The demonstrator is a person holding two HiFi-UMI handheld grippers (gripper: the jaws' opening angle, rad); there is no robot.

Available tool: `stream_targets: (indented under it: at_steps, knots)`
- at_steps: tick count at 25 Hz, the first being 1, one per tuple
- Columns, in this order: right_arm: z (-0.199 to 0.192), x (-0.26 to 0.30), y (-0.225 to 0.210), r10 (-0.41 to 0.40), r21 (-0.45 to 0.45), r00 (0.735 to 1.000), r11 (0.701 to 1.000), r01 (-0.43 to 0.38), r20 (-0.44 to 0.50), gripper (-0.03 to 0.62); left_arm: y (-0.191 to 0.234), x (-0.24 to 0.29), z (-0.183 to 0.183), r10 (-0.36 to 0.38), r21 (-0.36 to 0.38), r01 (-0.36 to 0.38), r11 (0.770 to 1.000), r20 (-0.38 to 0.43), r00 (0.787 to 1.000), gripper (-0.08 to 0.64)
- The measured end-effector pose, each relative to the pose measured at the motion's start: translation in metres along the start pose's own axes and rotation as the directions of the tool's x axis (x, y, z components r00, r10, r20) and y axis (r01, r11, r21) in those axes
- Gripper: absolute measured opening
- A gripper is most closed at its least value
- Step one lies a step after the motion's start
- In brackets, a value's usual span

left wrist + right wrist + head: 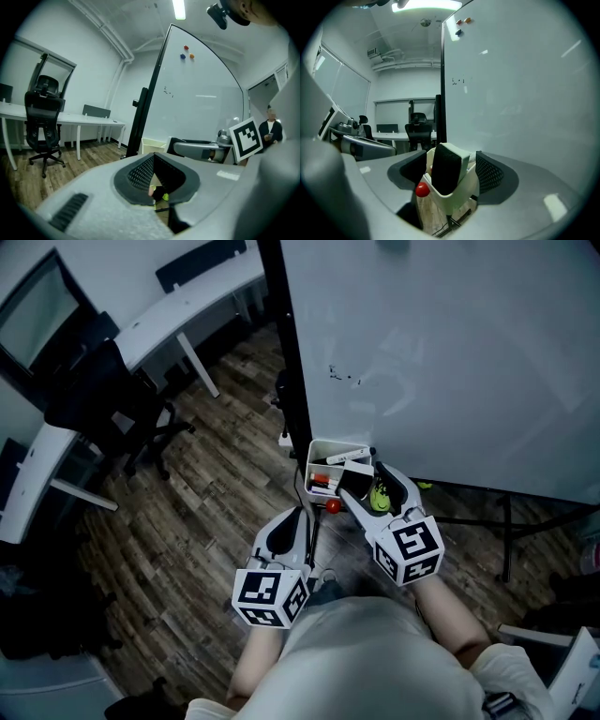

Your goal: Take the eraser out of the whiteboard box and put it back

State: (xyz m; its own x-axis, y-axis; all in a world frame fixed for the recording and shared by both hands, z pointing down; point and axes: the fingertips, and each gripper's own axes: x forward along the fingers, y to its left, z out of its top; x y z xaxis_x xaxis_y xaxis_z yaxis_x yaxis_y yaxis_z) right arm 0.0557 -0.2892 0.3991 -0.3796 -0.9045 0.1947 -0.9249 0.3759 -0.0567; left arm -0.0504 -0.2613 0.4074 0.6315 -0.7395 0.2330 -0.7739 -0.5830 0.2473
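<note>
Wood-plank office, whiteboard (450,352) up front: right gripper (451,161) gapes wide around the eraser (445,173).
Eraser stands upright in the white box (457,199) at the board's lower edge, between the spread jaws, pads not pressing. Best bet, I'd say: close on the eraser above the rim, not the box walls, then lift straight up. Left gripper (153,157) hangs alongside, jaws together, empty. Markers (323,484) crowd the box, a red knob (422,190) sits just beside it; the office chair (98,395) stands well apart.
</note>
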Motion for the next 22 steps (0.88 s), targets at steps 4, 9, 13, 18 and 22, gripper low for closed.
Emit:
stream_targets:
  at_steps: [4,9,13,18,22]
  knots:
    - [-0.001,0.01,0.002,-0.008,0.001,1.0,1.0,0.008,-0.007,0.324,0.009,0.004,0.001,-0.012,-0.001,0.012,1.0,-0.008,1.0,0.002]
    - [-0.003,0.02,0.003,-0.016,0.003,1.0,1.0,0.016,-0.012,0.324,0.016,0.011,0.002,-0.026,0.0,0.026,1.0,-0.014,1.0,0.002]
    - [-0.004,0.024,0.001,-0.035,-0.005,0.999,0.999,0.035,-0.009,0.309,0.02,0.015,0.003,-0.033,0.001,0.033,0.999,-0.017,0.999,0.002]
    - [-0.004,0.025,-0.002,-0.052,0.002,0.999,0.999,0.052,-0.004,0.274,0.023,0.017,0.004,-0.04,0.003,0.04,0.999,-0.017,0.999,0.002]
    - [-0.004,0.025,-0.003,-0.066,0.002,0.998,0.998,0.066,-0.008,0.259,0.023,0.019,0.005,-0.05,0.006,0.05,0.999,-0.019,0.999,0.002]
